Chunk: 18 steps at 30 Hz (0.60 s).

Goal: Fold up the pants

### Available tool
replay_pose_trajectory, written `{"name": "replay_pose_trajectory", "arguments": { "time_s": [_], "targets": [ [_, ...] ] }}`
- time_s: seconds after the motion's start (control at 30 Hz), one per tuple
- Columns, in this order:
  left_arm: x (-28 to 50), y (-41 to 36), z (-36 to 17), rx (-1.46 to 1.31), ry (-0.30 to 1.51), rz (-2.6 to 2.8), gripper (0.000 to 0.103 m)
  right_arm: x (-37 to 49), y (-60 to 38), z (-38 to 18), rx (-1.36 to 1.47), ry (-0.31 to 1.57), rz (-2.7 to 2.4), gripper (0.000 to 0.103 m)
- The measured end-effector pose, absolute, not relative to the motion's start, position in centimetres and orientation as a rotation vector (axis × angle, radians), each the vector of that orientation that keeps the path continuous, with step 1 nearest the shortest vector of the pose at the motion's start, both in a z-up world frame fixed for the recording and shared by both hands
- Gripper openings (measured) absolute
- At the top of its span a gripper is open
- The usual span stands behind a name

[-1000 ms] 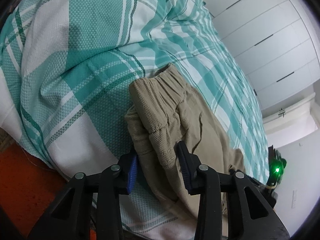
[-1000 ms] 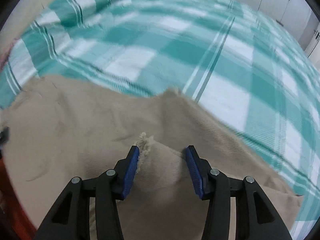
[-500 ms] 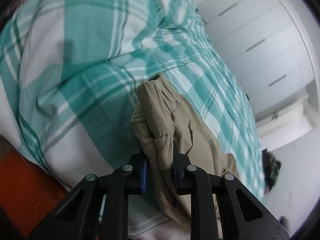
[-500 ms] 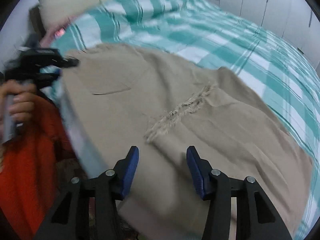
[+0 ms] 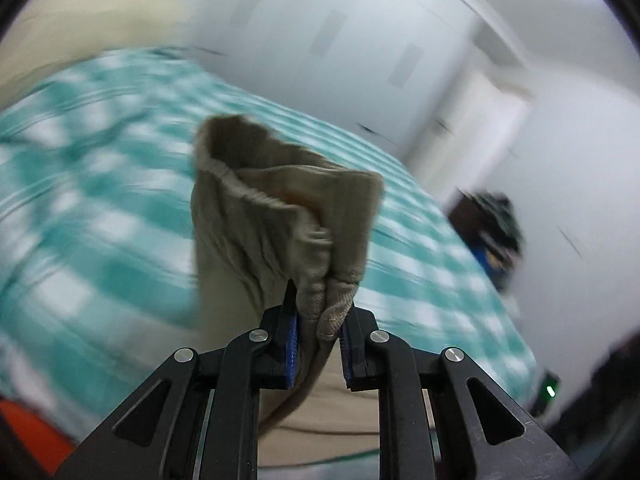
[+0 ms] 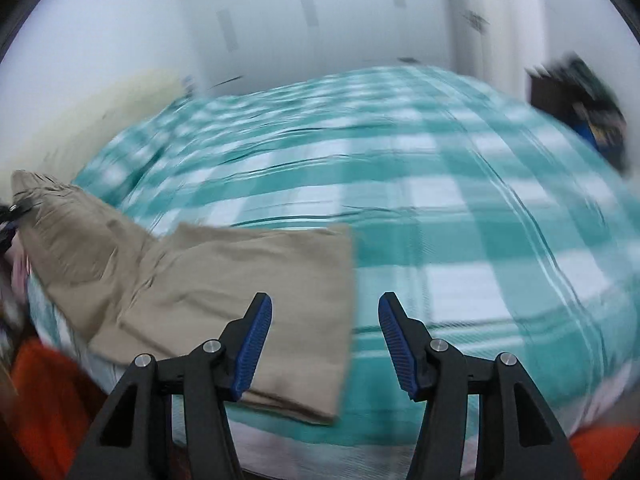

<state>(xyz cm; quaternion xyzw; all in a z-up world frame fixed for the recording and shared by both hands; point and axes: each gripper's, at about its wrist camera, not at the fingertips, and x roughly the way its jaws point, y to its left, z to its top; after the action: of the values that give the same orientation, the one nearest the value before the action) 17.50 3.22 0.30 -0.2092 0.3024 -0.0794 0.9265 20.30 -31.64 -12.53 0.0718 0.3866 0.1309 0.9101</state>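
Clamping the bunched waistband of the pants [image 5: 280,216], the left gripper [image 5: 318,340] is seen at the near edge of the left wrist view. Its blue pads [image 5: 291,340] are pressed against the beige cloth from both sides. The waistband is lifted up above the bed [image 5: 92,208], and the rest of the cloth hangs down below the gripper, out of view.

In the right wrist view, the right gripper [image 6: 325,344] is spread wide and nothing is held between its fingers. Just beyond its left finger, the lower part of the pants [image 6: 224,288] lies flat on the near left part of the bed [image 6: 460,184], in a folded shape. Further left, the cloth rises up toward the left edge of the view.

Behind the bed, white doors [image 6: 304,12] are seen, much blurred. At the far right, a dark object [image 6: 580,100] stands beside the bed; it cannot be identified.
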Motion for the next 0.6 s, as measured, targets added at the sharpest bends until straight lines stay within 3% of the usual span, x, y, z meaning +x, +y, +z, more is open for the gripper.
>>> {"name": "replay_pose_trajectory", "arguments": {
  "time_s": [0.13, 0.2, 0.3, 0.33, 0.4, 0.47, 0.6],
  "targets": [
    [21.3, -7.5, -2.7, -0.309, 0.743, -0.301, 0.018, 21.3, -34.3, -11.9, 0.231, 0.75, 0.235, 0.056],
    [23.5, -12.5, -6.3, -0.231, 0.867, -0.343, 0.035, 21.2, -34.7, -11.9, 0.243, 0.738, 0.234, 0.056],
    [24.7, -17.0, -11.1, -0.104, 1.041, -0.352, 0.039, 20.7, -36.7, -12.6, 0.315, 0.76, 0.236, 0.056],
    [24.2, -16.8, -11.4, -0.126, 1.048, -0.364, 0.041, 20.5, -37.8, -13.0, 0.352, 0.771, 0.235, 0.056],
    [23.1, -15.2, -10.4, -0.182, 1.021, -0.4, 0.065, 20.5, -39.5, -14.1, 0.452, 0.8, 0.23, 0.056],
    [22.2, -13.4, -8.8, -0.183, 0.965, -0.375, 0.075, 20.4, -40.7, -14.8, 0.52, 0.813, 0.244, 0.056],
    [19.1, -6.6, -7.4, -0.158, 0.889, -0.274, 0.077, 21.2, -40.8, -16.0, 0.696, 0.856, 0.44, 0.056]
  ]
}}
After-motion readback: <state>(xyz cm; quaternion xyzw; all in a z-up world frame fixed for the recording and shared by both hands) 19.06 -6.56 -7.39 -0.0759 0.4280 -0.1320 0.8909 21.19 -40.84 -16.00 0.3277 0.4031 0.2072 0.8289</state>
